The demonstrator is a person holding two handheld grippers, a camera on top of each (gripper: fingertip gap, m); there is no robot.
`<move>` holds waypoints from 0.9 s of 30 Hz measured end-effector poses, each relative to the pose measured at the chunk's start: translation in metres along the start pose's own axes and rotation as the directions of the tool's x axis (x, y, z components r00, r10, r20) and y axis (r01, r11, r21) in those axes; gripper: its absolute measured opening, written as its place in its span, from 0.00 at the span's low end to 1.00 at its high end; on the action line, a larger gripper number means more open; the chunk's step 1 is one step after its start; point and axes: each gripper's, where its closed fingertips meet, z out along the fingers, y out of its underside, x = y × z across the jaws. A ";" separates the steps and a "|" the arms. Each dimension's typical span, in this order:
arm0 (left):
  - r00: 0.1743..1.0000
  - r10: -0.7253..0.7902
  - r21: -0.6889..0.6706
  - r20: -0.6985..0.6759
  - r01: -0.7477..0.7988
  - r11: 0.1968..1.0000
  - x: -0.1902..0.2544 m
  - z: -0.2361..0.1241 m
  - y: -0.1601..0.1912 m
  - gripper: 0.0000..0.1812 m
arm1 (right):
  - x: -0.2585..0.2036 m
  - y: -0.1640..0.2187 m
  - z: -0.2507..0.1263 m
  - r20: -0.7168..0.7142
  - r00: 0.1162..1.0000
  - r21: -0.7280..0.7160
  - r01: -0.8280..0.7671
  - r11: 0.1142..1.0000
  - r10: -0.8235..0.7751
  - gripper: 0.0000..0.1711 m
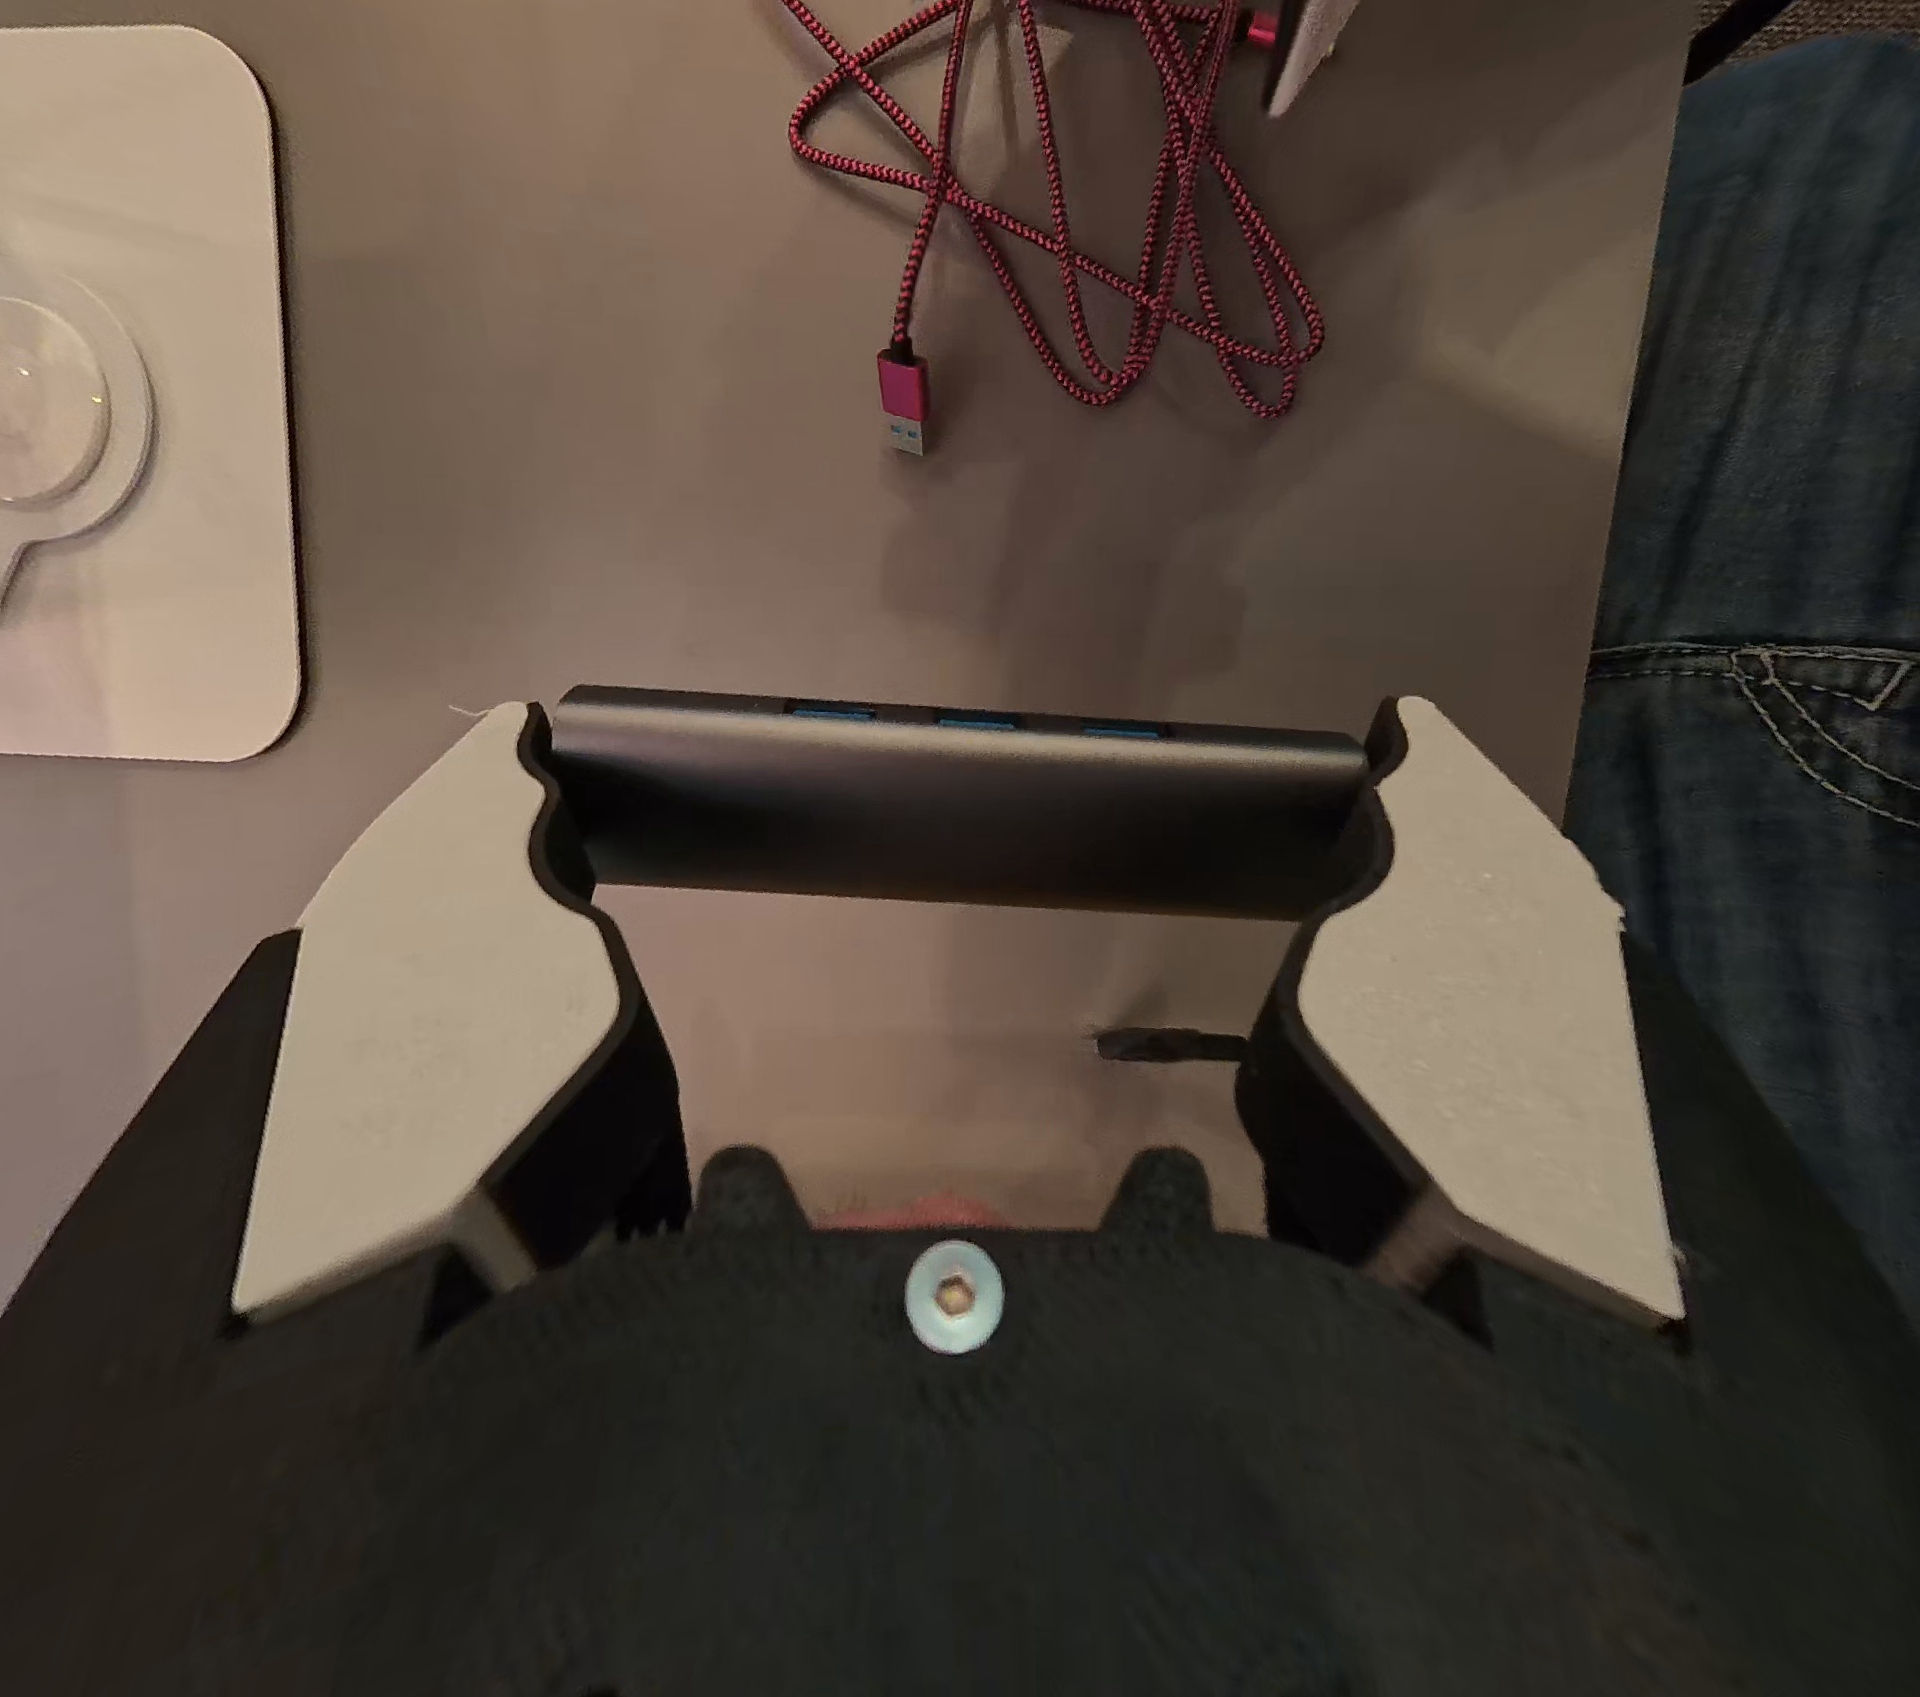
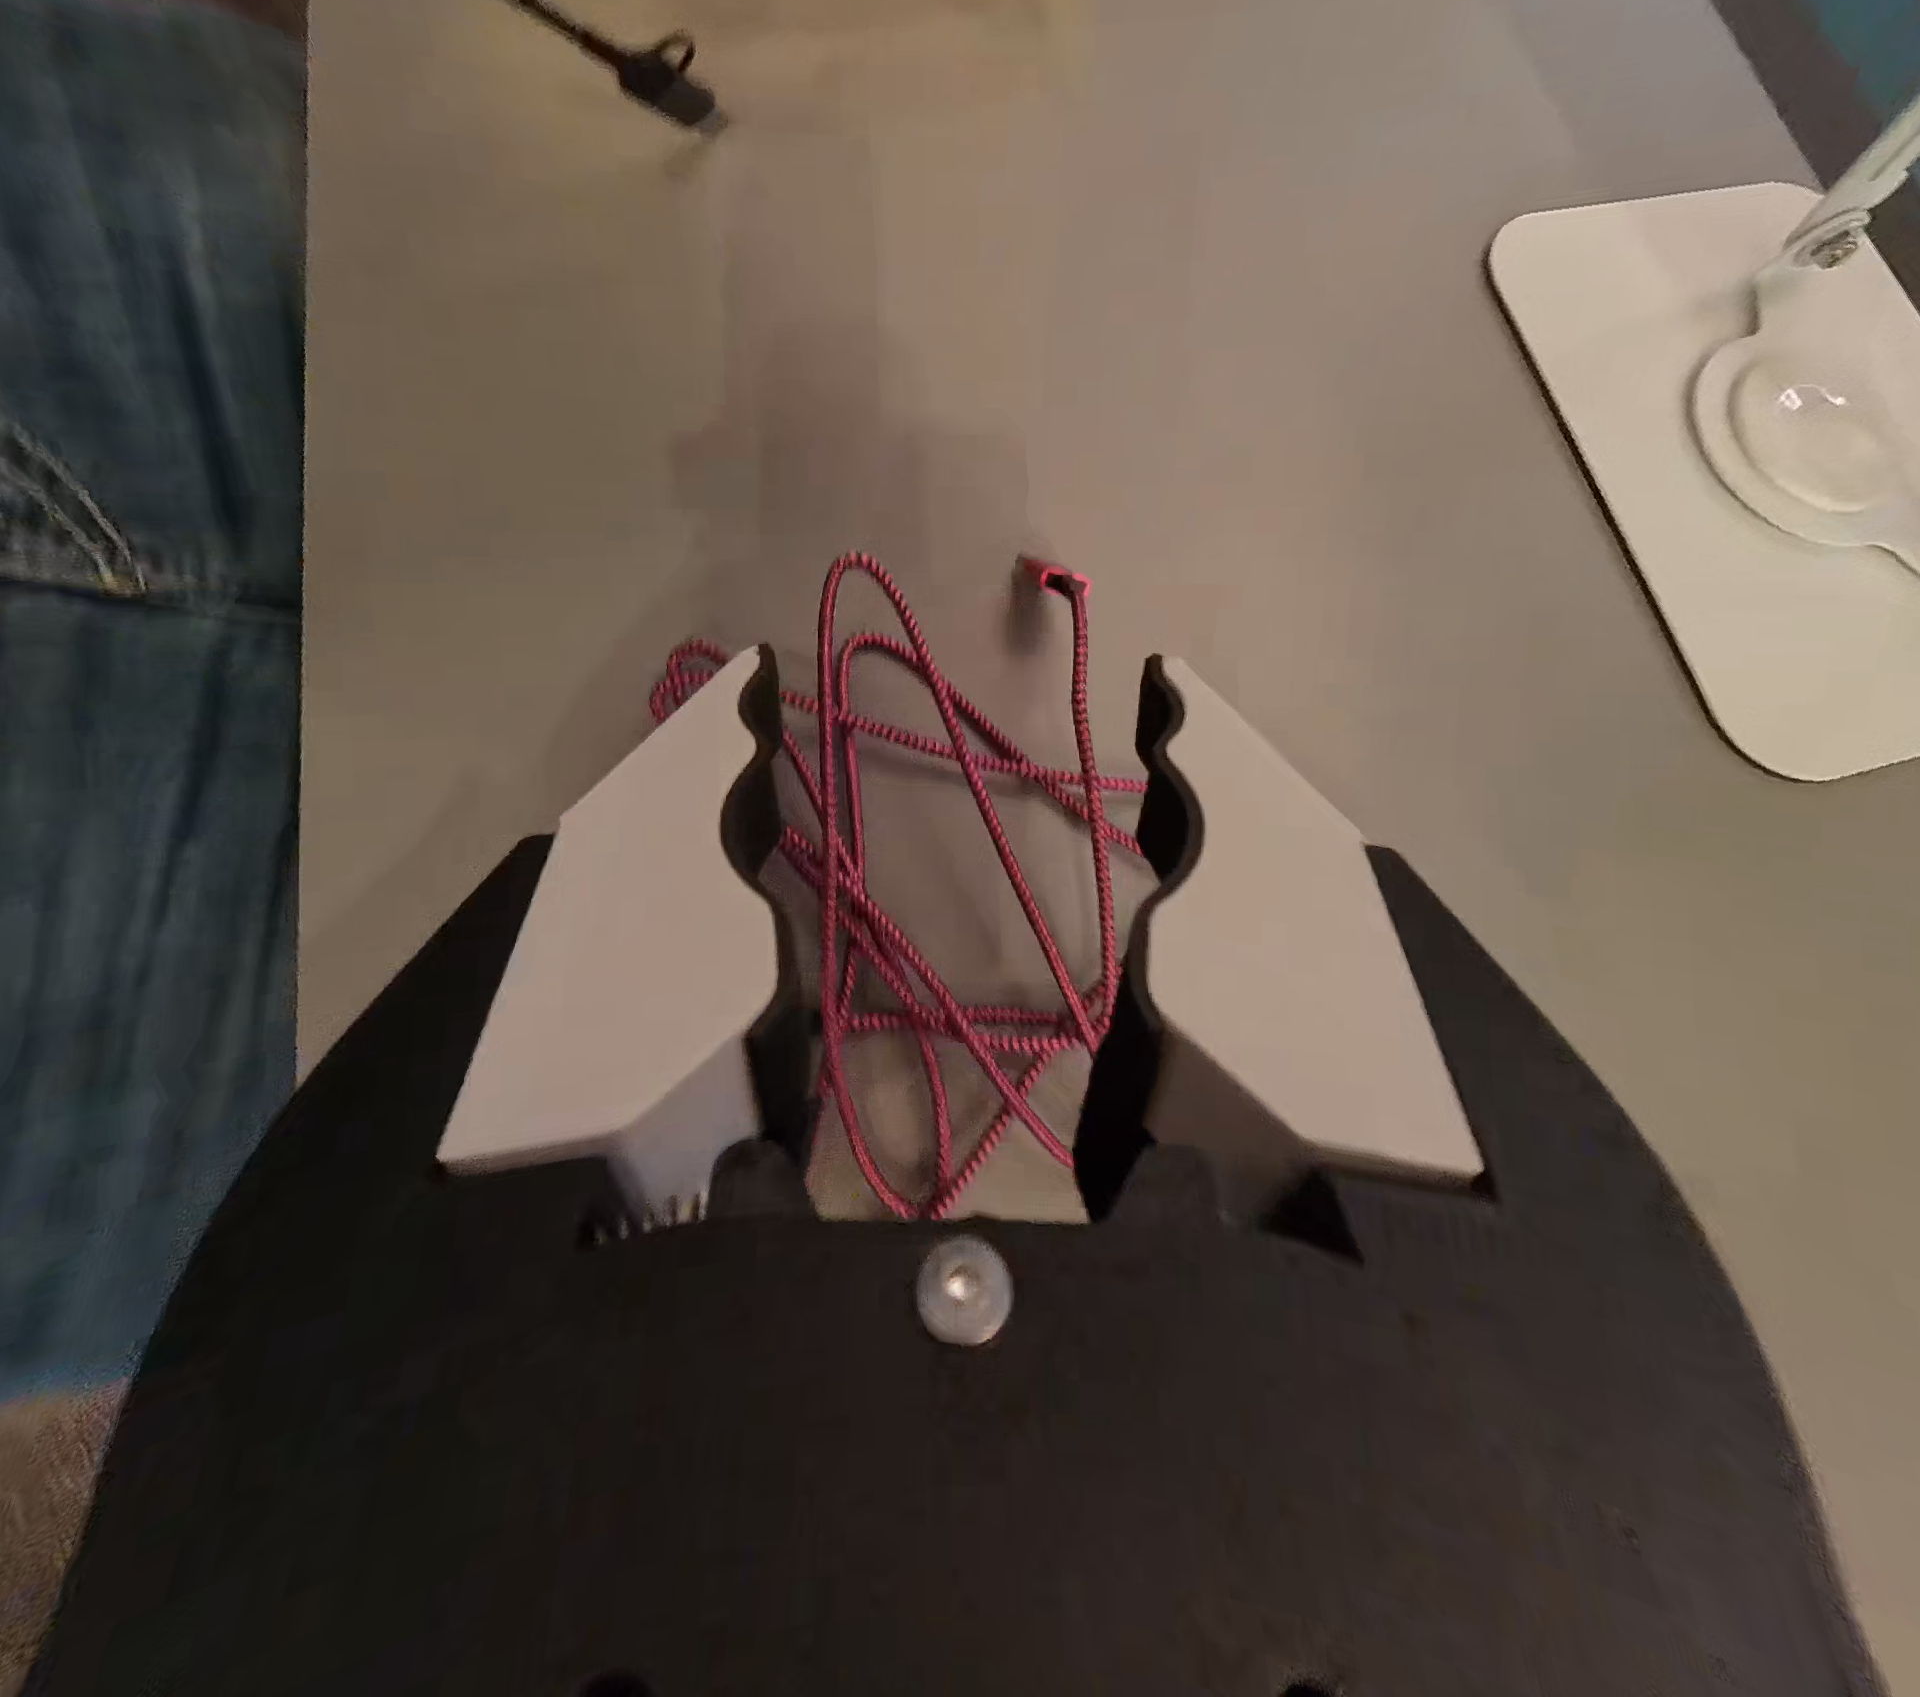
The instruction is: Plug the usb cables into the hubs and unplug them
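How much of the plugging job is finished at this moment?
Done: the left gripper holds the dark USB hub. In hand: the open right gripper hovers over the red braided cable. Left: its USB plug lies unplugged on the table.

The hub (image 1: 956,800) is dark grey with blue ports (image 1: 977,717). The cable (image 1: 1049,120) is braided in a red-and-black zigzag, and its plug (image 1: 902,390) is magenta with a silver tip. Both tools, left (image 1: 961,774) and right (image 2: 951,712), have pale grey fingers (image 1: 436,972) on black bodies. The bench (image 1: 582,297) is plain grey-brown. The lamp base (image 1: 135,400) is white. The jeans (image 1: 1766,504) are blue denim with pale stitching.
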 end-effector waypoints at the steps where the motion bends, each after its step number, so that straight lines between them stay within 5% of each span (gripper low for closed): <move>1: 1.000 0.001 0.003 0.000 -0.001 1.000 0.001 0.000 -0.001 0.76 | -0.003 0.005 -0.001 0.017 0.999 -0.041 0.048 0.998 -0.047 0.41; 7: 1.000 0.005 0.015 -0.003 -0.005 1.000 0.009 0.002 -0.003 0.76 | -0.011 0.056 0.020 0.180 0.972 -0.352 0.205 0.913 -0.149 0.76; 11: 1.000 0.015 0.019 -0.008 -0.015 1.000 0.016 0.005 -0.003 0.76 | -0.009 0.086 0.038 0.256 0.961 -0.455 0.220 0.863 -0.110 0.74; 13: 1.000 0.014 0.029 -0.012 -0.013 0.999 0.017 0.004 -0.004 0.76 | -0.005 0.080 0.042 0.248 0.966 -0.401 0.178 0.898 -0.080 0.66; 16: 1.000 0.012 0.036 -0.012 -0.012 0.999 0.018 0.004 -0.003 0.76 | 0.000 0.076 0.037 0.237 0.969 -0.388 0.162 0.907 -0.072 0.25; 19: 1.000 0.012 0.046 -0.012 -0.011 0.999 0.019 0.003 -0.004 0.76 | 0.004 0.077 0.036 0.221 0.973 -0.407 0.153 0.901 -0.065 0.04; 27: 1.000 -0.001 0.061 0.002 0.000 0.998 0.019 0.000 -0.001 0.76 | 0.009 0.042 0.014 0.118 0.992 -0.269 0.078 0.960 -0.047 0.02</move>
